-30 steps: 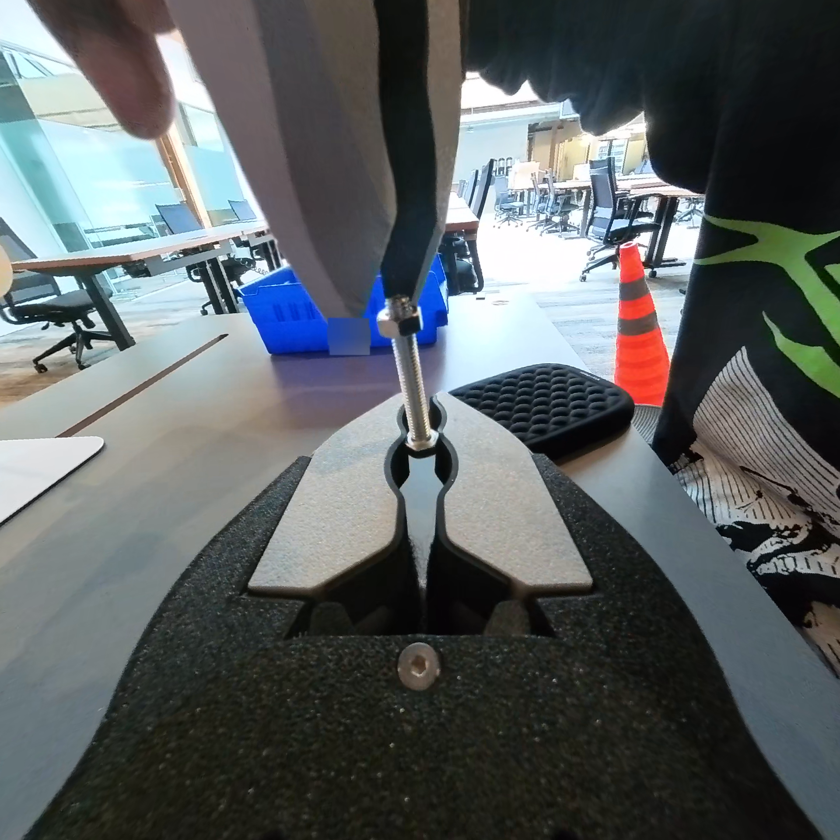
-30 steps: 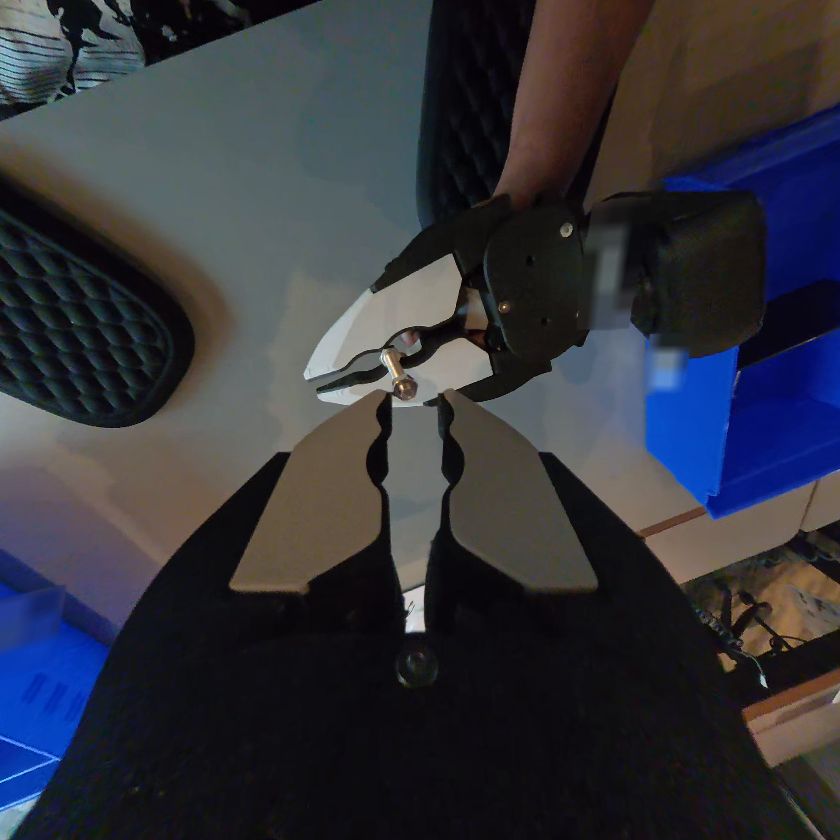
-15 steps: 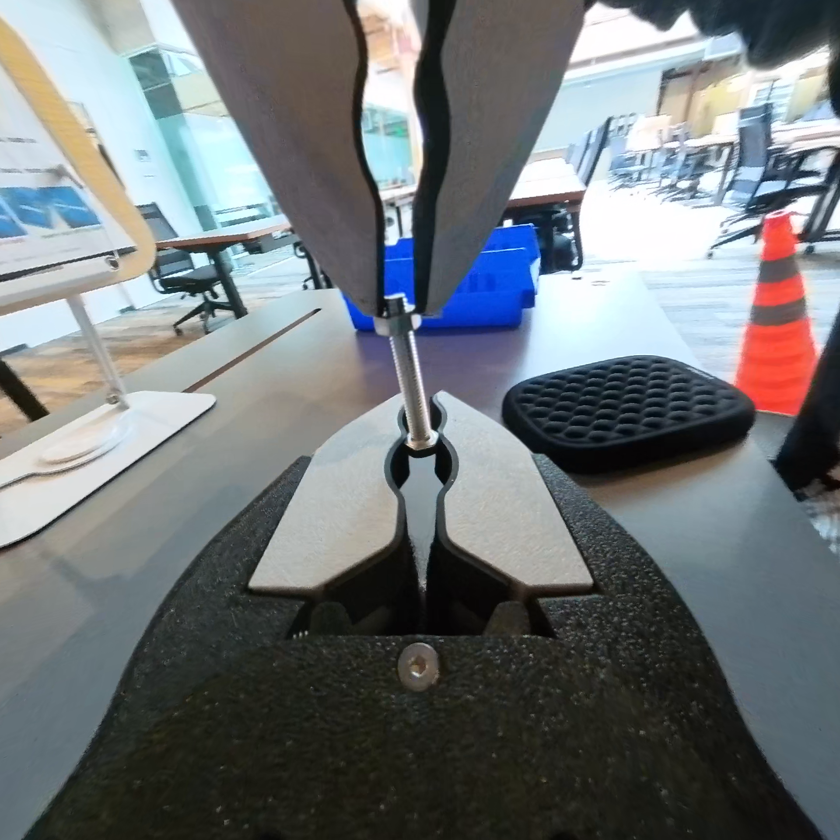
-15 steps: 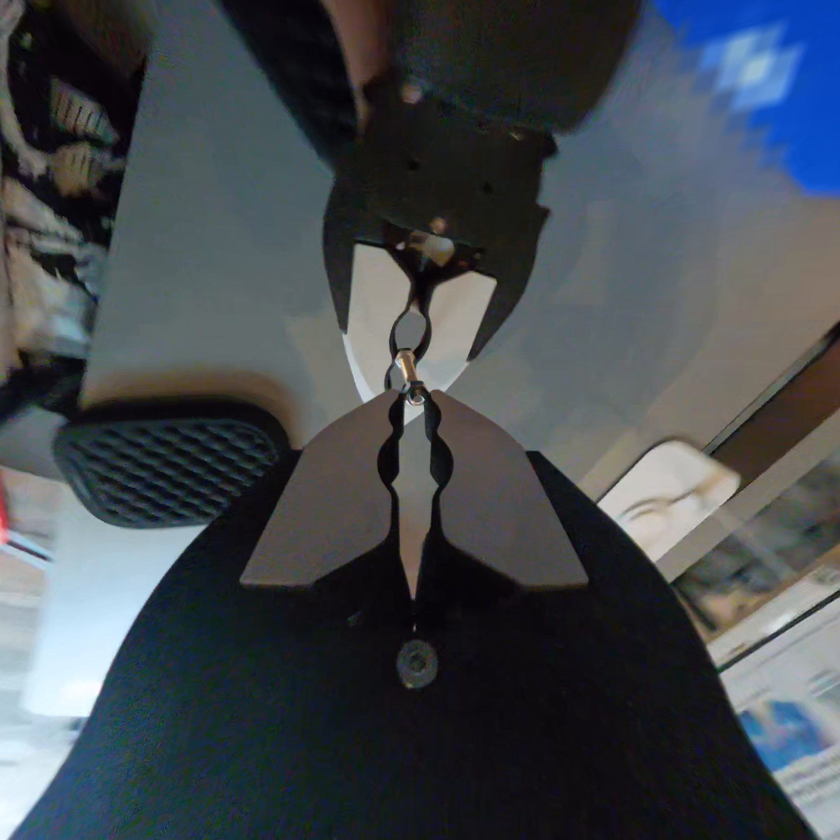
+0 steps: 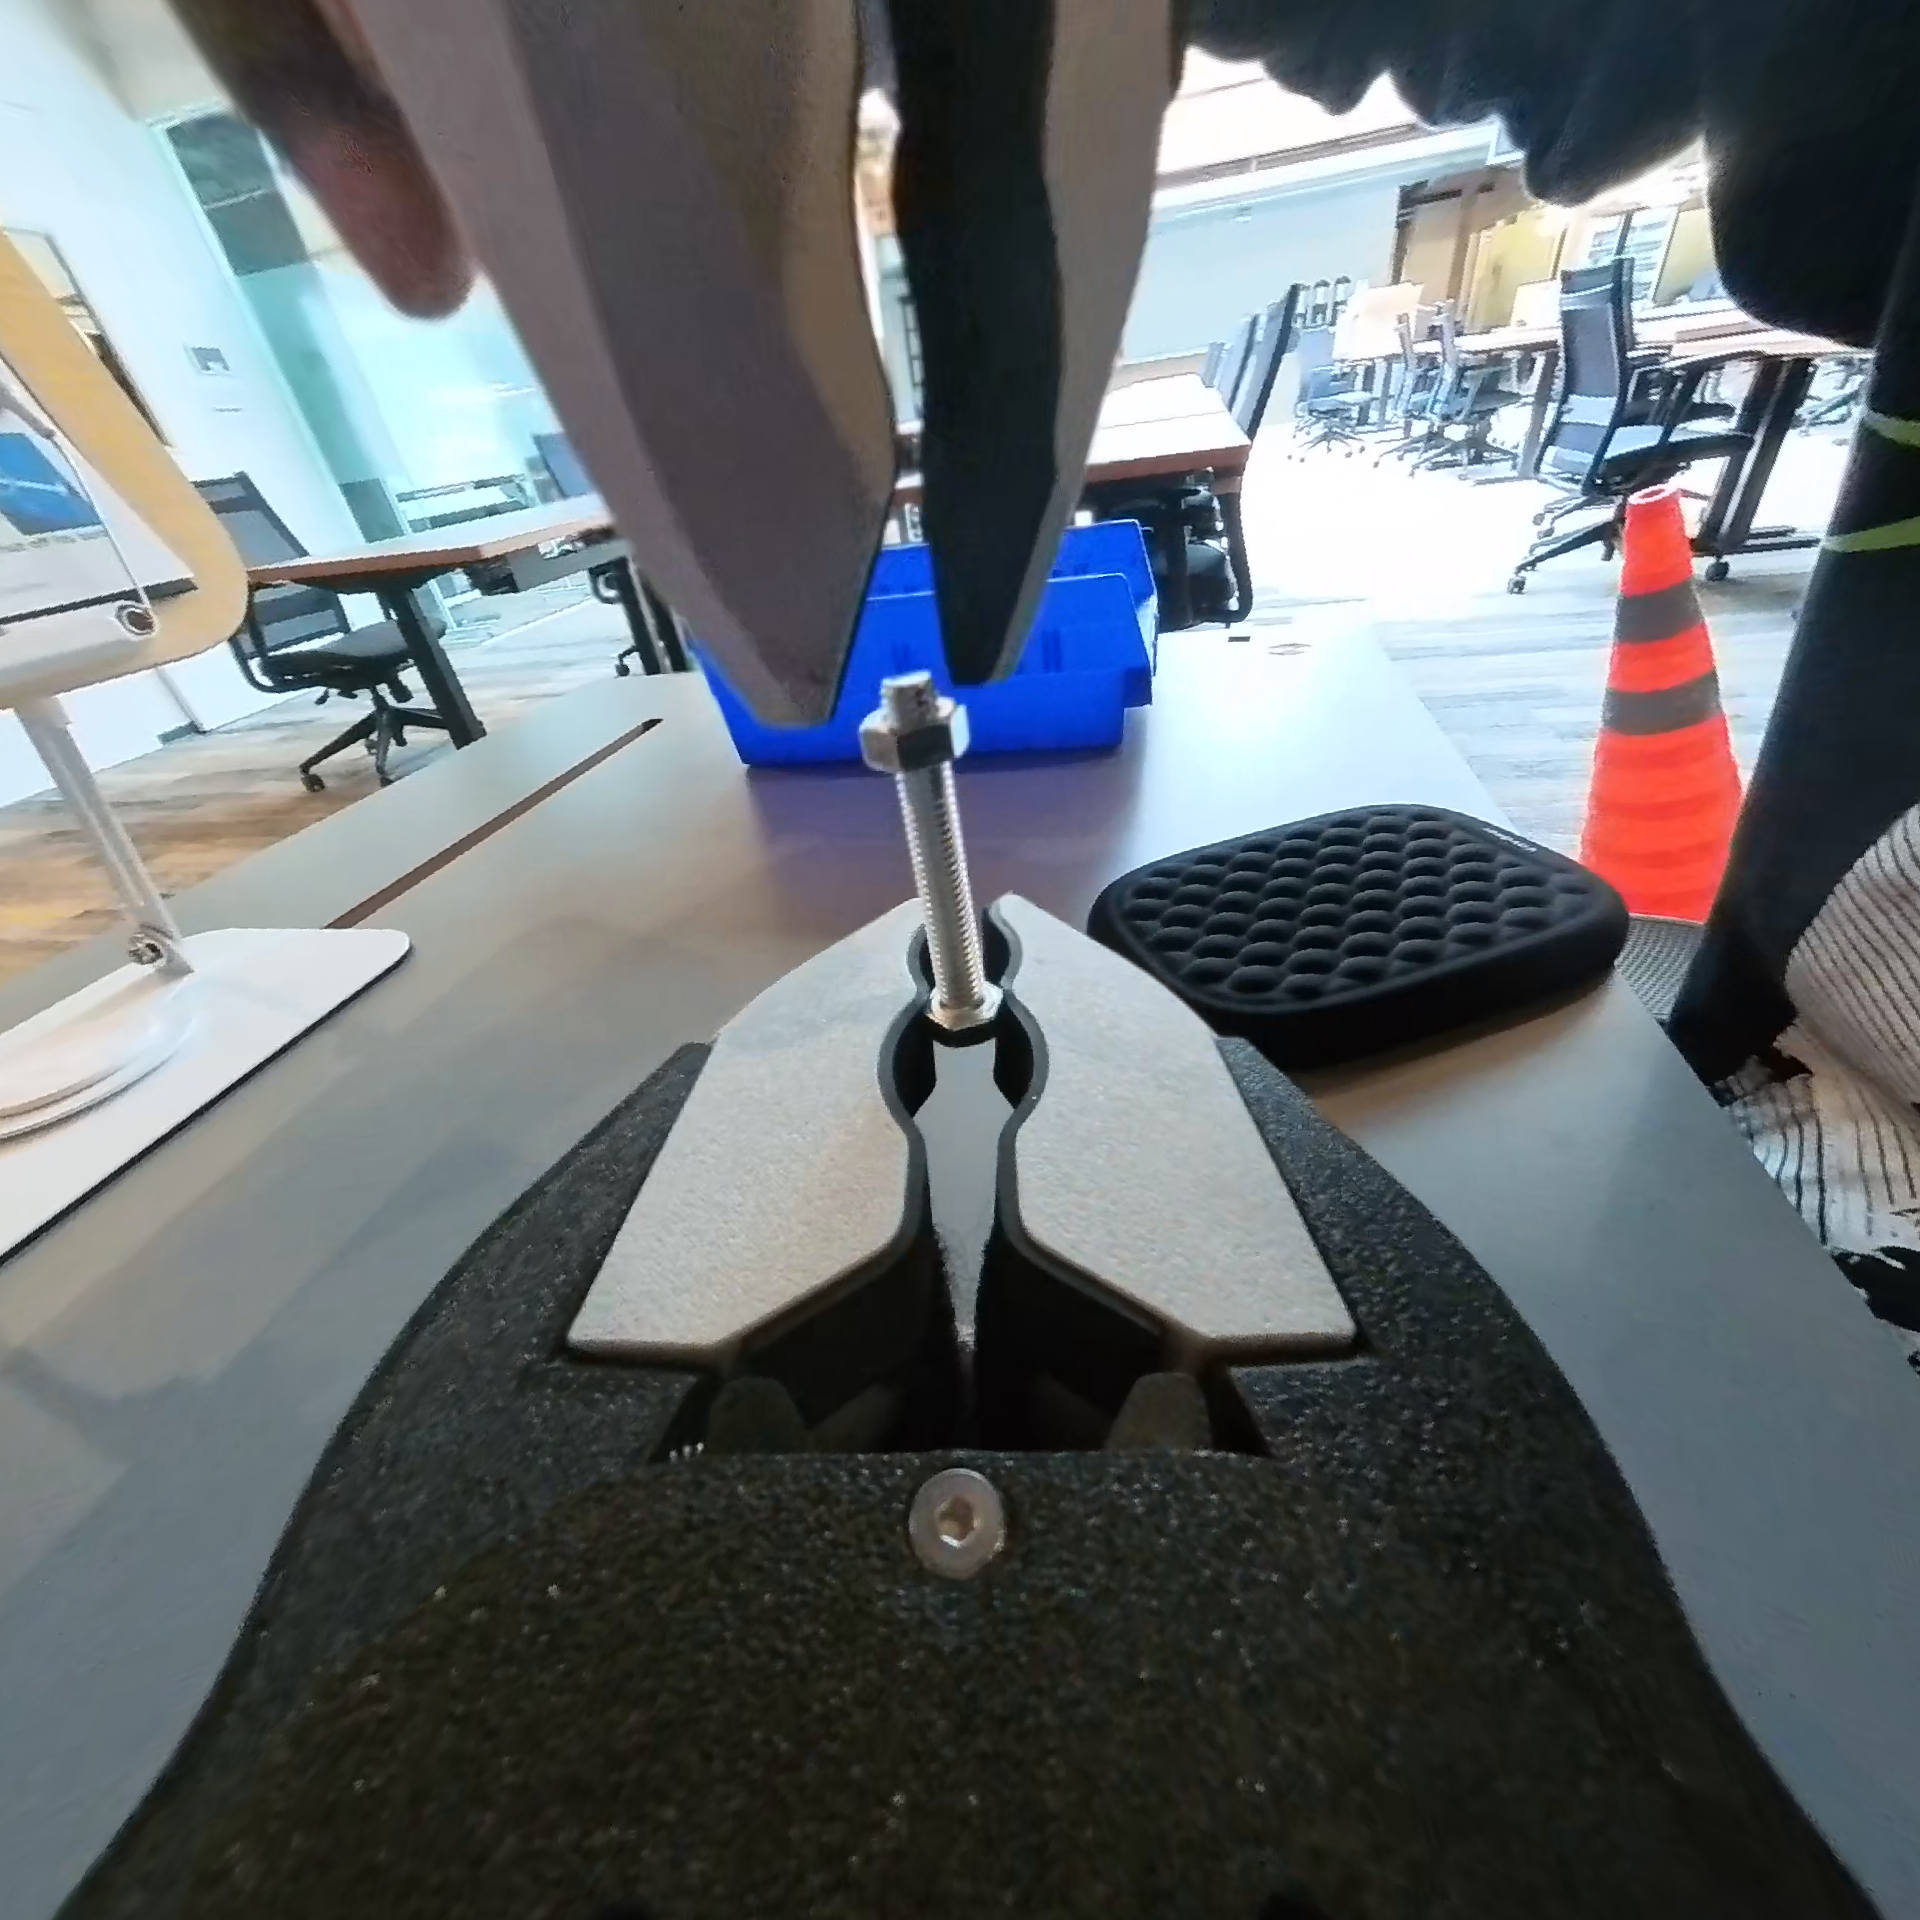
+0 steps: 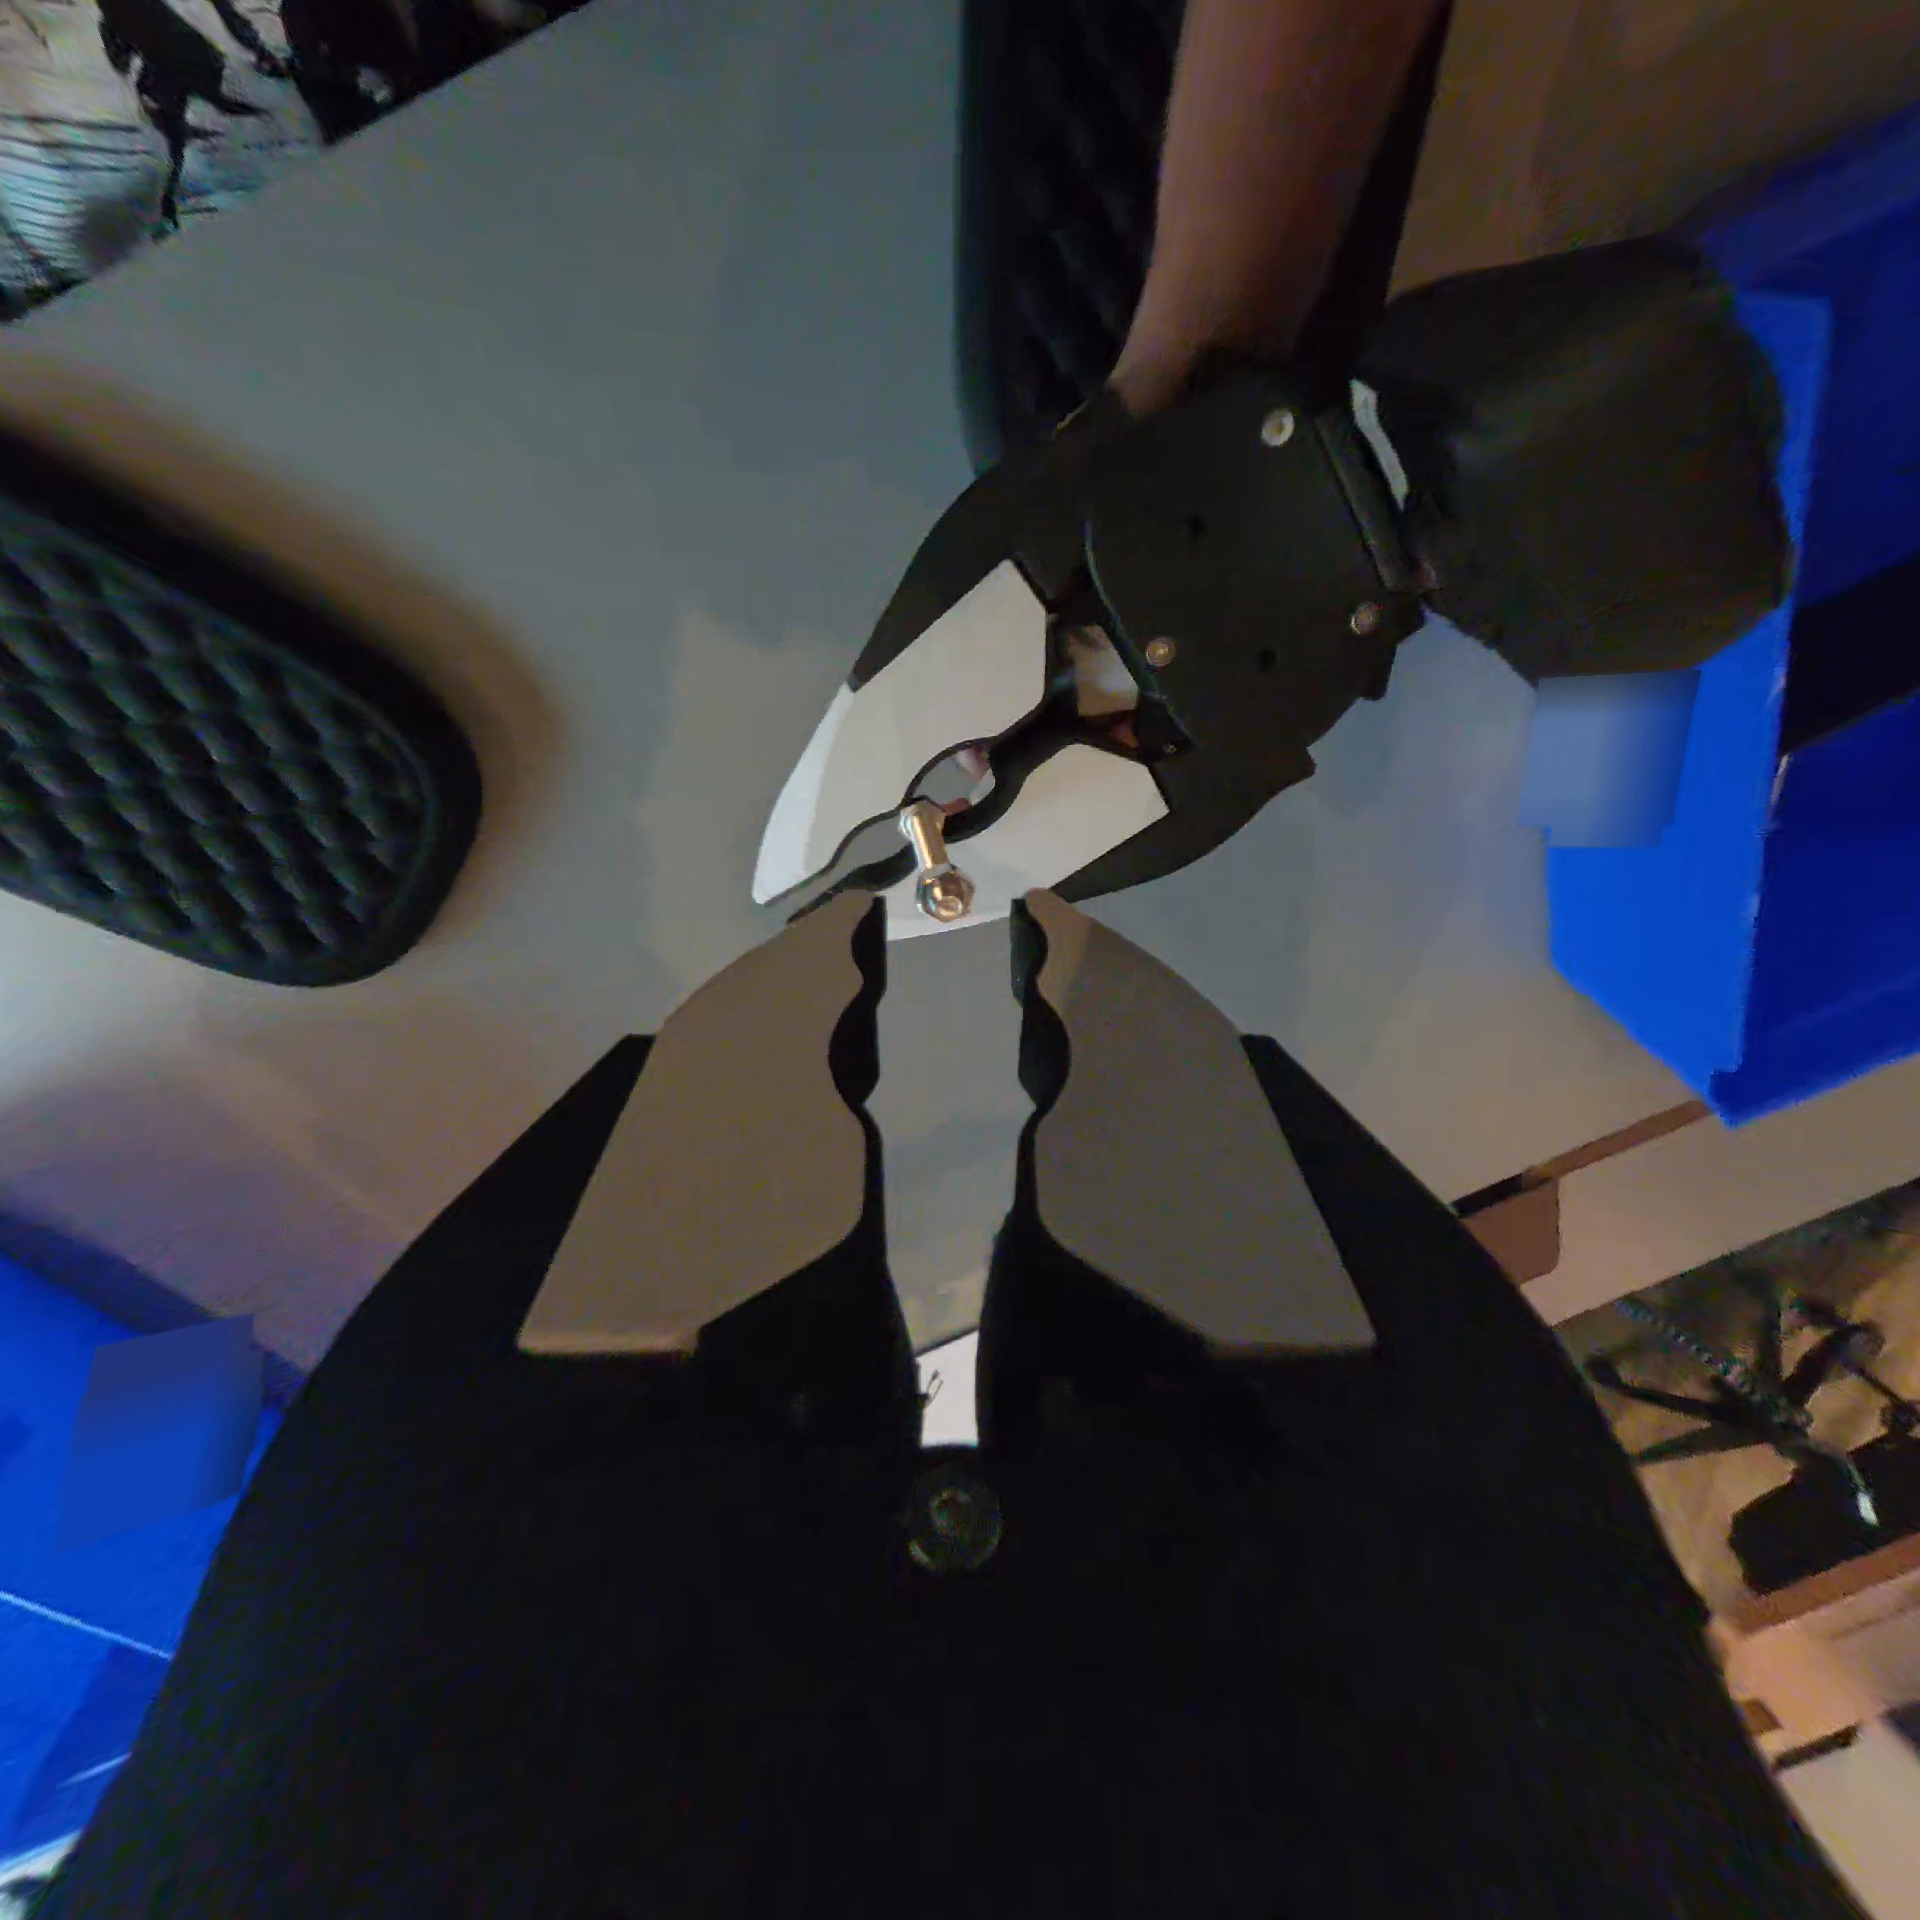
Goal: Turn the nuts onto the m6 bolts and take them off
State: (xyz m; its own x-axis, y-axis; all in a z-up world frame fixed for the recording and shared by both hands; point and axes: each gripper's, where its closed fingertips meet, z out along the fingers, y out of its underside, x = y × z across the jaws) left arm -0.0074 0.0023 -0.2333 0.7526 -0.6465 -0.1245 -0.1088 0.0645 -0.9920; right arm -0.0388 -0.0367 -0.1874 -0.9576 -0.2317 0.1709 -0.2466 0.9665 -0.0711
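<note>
The left gripper (image 5: 961,971) is clamped on the lower end of a bolt (image 5: 940,873) standing upright above the table (image 5: 520,997). A nut (image 5: 914,736) sits near the bolt's top. The right gripper (image 6: 948,906) hangs open just above it, gripping nothing.

Bolt (image 5: 940,883) stands upright in left gripper (image 5: 961,1023), nut (image 5: 914,732) near its top; right gripper (image 5: 894,686) above; mat (image 5: 1351,925) right, bin (image 5: 1081,675) behind, on worktop (image 5: 520,987).

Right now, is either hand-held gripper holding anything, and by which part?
Left hand-held gripper clamps the bolt by its lower shank, above the head. Right one: open, holding nothing.
</note>
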